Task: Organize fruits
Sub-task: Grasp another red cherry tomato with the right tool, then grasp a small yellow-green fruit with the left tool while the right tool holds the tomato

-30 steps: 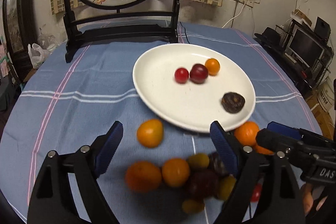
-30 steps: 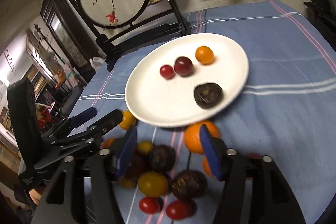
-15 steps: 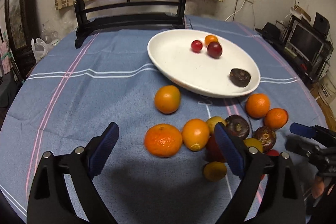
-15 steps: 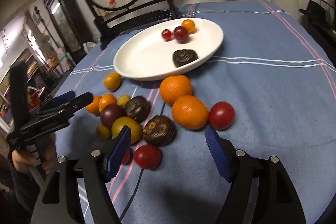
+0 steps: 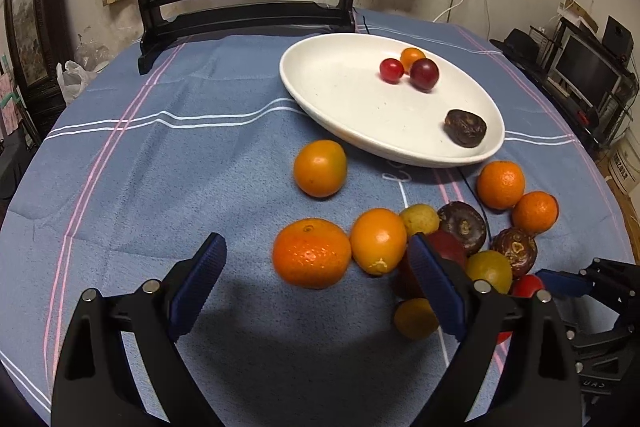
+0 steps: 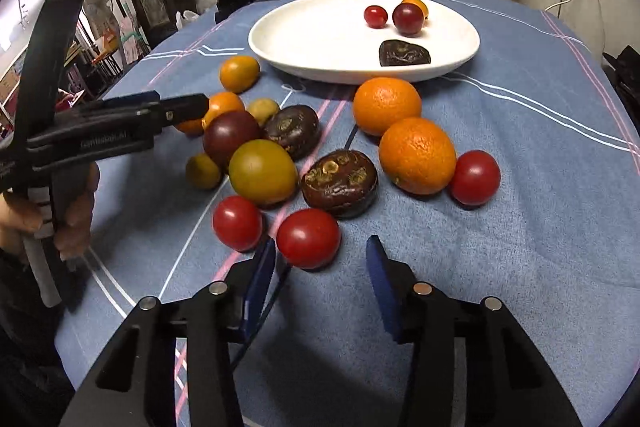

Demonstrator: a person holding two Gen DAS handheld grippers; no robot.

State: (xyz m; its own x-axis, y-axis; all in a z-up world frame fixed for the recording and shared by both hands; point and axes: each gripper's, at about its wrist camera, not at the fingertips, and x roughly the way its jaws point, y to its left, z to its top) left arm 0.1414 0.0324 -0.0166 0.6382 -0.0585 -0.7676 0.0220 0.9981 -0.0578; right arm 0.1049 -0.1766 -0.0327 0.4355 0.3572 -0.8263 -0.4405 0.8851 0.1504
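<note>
Left gripper [image 5: 316,277] spread wide and empty over the blue tablecloth [image 5: 160,155], near side of the white plate [image 5: 320,83], mandarin [image 5: 311,253] lying between the pads untouched. Right gripper [image 6: 320,269] closing, pads not yet on the red tomato [image 6: 308,238] sitting at the gap, nearer than the plate. On the plate: two small red fruits, an orange one, one dark wrinkled fruit [image 6: 404,54]; remaining fruits clustered just before its near rim.

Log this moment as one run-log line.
task: organize fruits | left gripper: open, empty, over mandarin | right gripper: closing, red tomato ahead of tips, ungripped | plate: four fruits
</note>
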